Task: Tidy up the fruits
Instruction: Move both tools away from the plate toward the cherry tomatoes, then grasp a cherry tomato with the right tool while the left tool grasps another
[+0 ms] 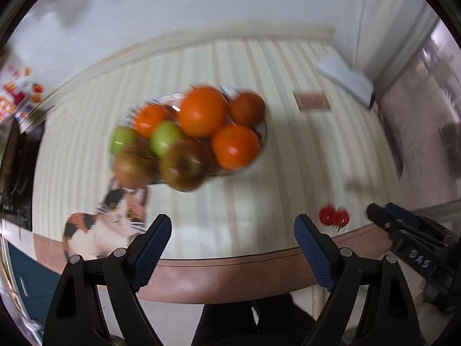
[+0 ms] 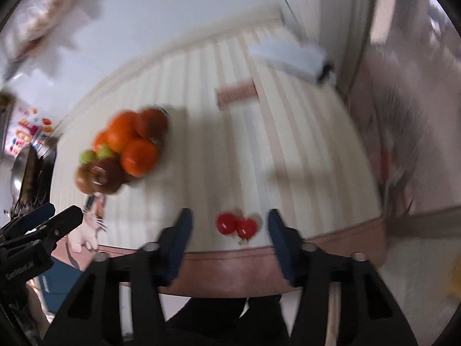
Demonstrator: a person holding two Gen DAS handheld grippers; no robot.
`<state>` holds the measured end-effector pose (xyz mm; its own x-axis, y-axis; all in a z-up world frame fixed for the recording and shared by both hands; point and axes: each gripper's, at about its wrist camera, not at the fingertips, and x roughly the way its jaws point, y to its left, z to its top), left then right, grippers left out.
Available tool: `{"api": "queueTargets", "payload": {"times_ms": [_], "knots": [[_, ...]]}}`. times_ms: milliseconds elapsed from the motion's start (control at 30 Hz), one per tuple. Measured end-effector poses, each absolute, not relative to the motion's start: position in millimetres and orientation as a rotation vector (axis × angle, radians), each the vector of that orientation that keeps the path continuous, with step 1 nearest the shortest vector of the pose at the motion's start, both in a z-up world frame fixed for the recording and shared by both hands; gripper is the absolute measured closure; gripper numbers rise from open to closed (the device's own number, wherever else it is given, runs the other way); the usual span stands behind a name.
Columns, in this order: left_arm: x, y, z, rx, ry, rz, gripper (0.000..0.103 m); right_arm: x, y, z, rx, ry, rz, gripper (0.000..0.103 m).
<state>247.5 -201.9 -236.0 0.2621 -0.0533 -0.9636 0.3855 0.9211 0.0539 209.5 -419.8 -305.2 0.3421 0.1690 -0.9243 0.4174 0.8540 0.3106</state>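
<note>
A glass bowl (image 1: 263, 132) on the striped tablecloth holds several oranges (image 1: 201, 111), two green apples (image 1: 164, 138) and brownish fruits (image 1: 184, 165). The same pile (image 2: 126, 147) shows at the left in the right wrist view. Two small red fruits (image 1: 334, 216) lie near the table's front edge, also in the right wrist view (image 2: 236, 225). My left gripper (image 1: 232, 225) is open and empty, short of the bowl. My right gripper (image 2: 229, 219) is open and empty, with the red fruits just beyond and between its fingertips. Both views are blurred.
A cat picture (image 1: 109, 225) is printed on the cloth near the front left. A white object (image 1: 345, 79) and a brown patch (image 1: 312, 101) sit at the far right of the table. The table's brown edge (image 1: 224, 271) runs under the fingers.
</note>
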Motion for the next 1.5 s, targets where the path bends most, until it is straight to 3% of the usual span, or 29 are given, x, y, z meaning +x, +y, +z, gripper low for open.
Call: {"api": "queueTargets", "payload": {"times_ms": [200, 400, 433, 900, 1000, 1267, 1500], "knots": [[246, -225, -282, 0.384, 1.355, -0.338, 0.019, 207, -424, -368, 0.646, 1.272, -0.184, 0.066], [247, -235, -302, 0.396, 1.407, -0.353, 0.019, 215, -421, -375, 0.660, 1.244, -0.151, 0.070], [248, -236, -304, 0.384, 1.416, -0.360, 0.019, 215, -422, -376, 0.672, 1.244, -0.141, 0.078], [247, -284, -331, 0.328, 1.513, -0.467, 0.019, 183, -461, -364, 0.668, 1.197, -0.228, 0.078], [240, -295, -341, 0.357, 1.534, -0.495, 0.025, 179, -467, -363, 0.648, 1.195, -0.244, 0.078], [229, -321, -343, 0.353, 1.540, -0.556, 0.026, 177, -473, -363, 0.653, 1.190, -0.248, 0.078], [229, -327, -356, 0.373, 1.547, -0.579, 0.053, 174, -472, -364, 0.650, 1.191, -0.255, 0.078]]}}
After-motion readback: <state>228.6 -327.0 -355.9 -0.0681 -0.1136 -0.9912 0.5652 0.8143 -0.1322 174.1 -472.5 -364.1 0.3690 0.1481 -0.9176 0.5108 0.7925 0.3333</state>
